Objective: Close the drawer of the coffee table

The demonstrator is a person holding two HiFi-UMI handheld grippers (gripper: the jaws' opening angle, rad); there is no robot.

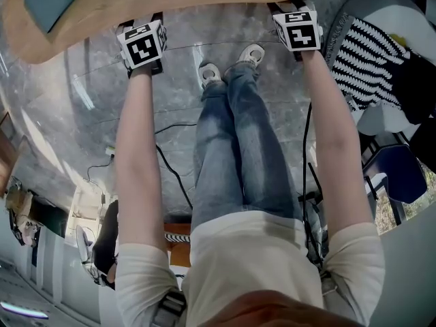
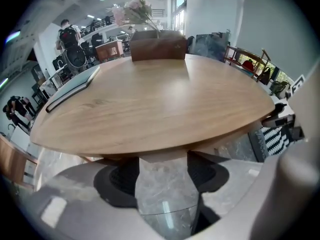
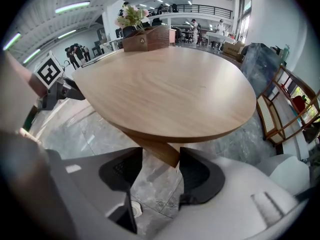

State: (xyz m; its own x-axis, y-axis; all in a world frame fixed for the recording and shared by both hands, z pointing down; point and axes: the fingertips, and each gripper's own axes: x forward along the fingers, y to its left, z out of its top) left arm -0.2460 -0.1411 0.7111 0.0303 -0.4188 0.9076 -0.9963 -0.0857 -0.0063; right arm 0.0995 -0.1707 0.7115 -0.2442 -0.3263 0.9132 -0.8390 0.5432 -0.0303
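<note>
Beneath the coffee table (image 1: 170, 5) edge, the drawer (image 3: 159, 150) looks nearly shut; left gripper (image 2: 162, 169) and right gripper (image 3: 161, 170) gape, empty.

Table (image 2: 160, 104): light wood, smooth, matt. Floor (image 1: 95, 107): grey veined stone, polished, reflective. Right gripper (image 3: 160, 159) tongs: matt grey plastic shells, black ribbed pads (image 3: 119, 170). Striped rug (image 1: 371, 60), upper right: woven cloth.
</note>
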